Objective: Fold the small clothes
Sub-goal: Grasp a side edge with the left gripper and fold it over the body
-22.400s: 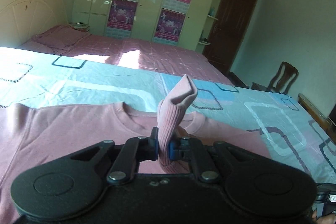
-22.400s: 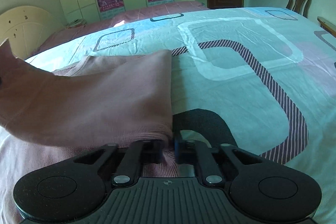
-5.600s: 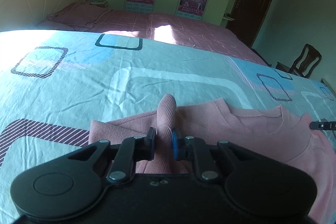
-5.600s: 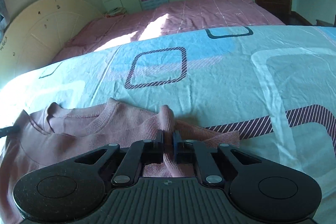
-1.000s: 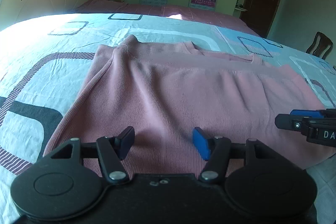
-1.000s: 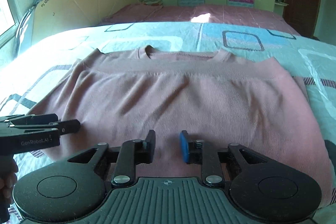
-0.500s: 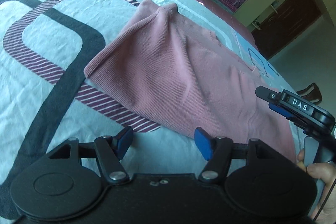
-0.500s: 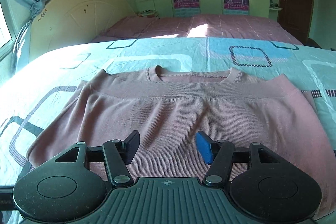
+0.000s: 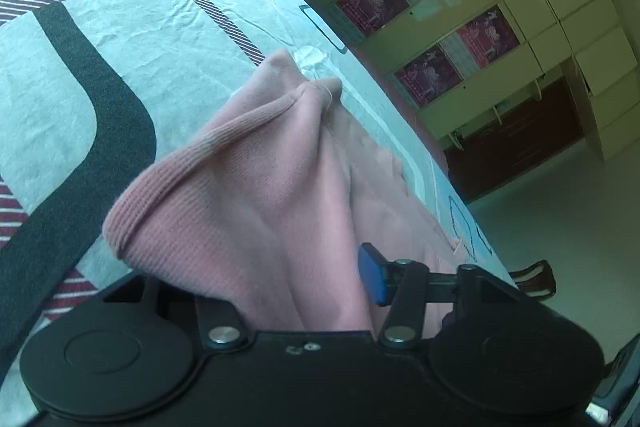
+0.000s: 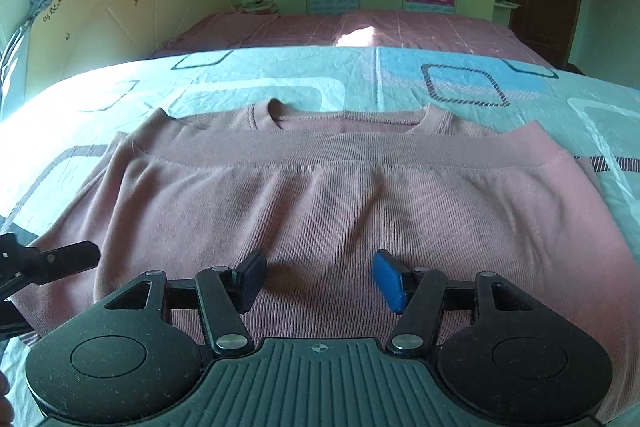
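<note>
Left wrist view: the left gripper point(image 9: 320, 279) has a bunched corner of the pink ribbed knit sweater point(image 9: 256, 195) sitting between its fingers. Jaws are closing on it right now. Only the blue pad point(image 9: 370, 279) on one side shows, the other is buried under the knit, so can't tell if it's really pinched yet.
Sweater here: humped up off the pale turquoise bedsheet with dark loop print point(image 9: 120, 39), its rolled edge puffing out toward the sheet's black band.
Right wrist view: the right gripper point(image 10: 320, 281) hangs over the sweater's near edge with fingers about halfway apart, nothing between them, only flat knit below.
Sweater here: folded across once, ribbed hem band point(image 10: 340, 147) lying just short of the round neckline point(image 10: 344, 117), all on the sheet and well short of the cream headboard point(image 10: 120, 11).
How it'll handle: my guess is light, floppy, zero stiffness, so it sags wherever it isn't held. Knit looks grippy, not slippery. I'd grab through all layers at a corner or side edge, never mid-panel.
What each view adds: the left one shows the bite on the corner up close, the right one doesn't. The right one shows the whole fold, plus the left gripper's finger point(image 10: 68, 257) poking in at the sweater's left edge.
</note>
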### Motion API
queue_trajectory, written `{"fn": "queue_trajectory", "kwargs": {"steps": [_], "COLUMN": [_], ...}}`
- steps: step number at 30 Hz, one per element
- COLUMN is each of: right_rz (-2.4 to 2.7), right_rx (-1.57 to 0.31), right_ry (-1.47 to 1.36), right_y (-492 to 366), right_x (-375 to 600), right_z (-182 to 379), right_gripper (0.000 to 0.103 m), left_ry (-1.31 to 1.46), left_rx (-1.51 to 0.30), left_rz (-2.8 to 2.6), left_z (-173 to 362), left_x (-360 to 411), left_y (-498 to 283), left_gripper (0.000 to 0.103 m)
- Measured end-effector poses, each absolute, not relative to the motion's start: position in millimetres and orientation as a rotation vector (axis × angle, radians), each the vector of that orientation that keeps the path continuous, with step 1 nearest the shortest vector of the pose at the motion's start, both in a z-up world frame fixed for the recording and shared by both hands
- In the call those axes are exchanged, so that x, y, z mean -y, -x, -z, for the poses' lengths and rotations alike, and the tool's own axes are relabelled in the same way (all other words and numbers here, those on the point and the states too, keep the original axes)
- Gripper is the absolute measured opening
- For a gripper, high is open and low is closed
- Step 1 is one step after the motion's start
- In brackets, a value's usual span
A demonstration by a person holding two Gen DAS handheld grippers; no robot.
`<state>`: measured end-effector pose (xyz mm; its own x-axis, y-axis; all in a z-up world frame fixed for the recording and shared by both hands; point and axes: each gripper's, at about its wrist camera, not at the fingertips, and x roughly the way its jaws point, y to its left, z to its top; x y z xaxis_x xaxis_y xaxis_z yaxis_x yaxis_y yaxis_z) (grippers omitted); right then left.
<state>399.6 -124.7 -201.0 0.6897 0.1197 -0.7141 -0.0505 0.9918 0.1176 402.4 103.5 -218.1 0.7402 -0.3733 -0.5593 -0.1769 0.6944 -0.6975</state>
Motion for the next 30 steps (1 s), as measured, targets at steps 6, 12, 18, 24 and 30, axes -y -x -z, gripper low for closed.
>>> {"fn": "queue_trajectory", "kwargs": {"steps": [6, 12, 18, 24, 30], "right_rz": [-0.076, -0.063, -0.116, -0.134, -0.067], "right_rx": [-0.847, -0.831, -0.812, -0.794, -0.747], "right_ry": [0.014, 0.013, -0.150, -0.266, -0.358], "right_y": [-400.5, -398.5, -401.5, -398.5, -379.8], "right_x": [113.8, 117.2, 146.8, 195.8, 270.5], "right_z": [220.0, 224.5, 207.4, 191.6, 172.5], "right_gripper": [0.060, 0.060, 0.060, 0.060, 0.060], "left_ry": [0.882, 0.871, 0.717, 0.477, 0.286], "left_rx": [-0.729, -0.706, -0.634, -0.562, -0.547], "left_rz": [0.107, 0.091, 0.108, 0.236, 0.441], "left_z": [231.0, 226.5, 188.5, 131.0, 103.5], "left_x": [-115.5, -112.0, -89.3, -17.9, 91.4], "left_y": [-409.4, -406.2, -404.8, -416.4, -427.0], "left_gripper": [0.014, 0.010, 0.009, 0.010, 0.010]}}
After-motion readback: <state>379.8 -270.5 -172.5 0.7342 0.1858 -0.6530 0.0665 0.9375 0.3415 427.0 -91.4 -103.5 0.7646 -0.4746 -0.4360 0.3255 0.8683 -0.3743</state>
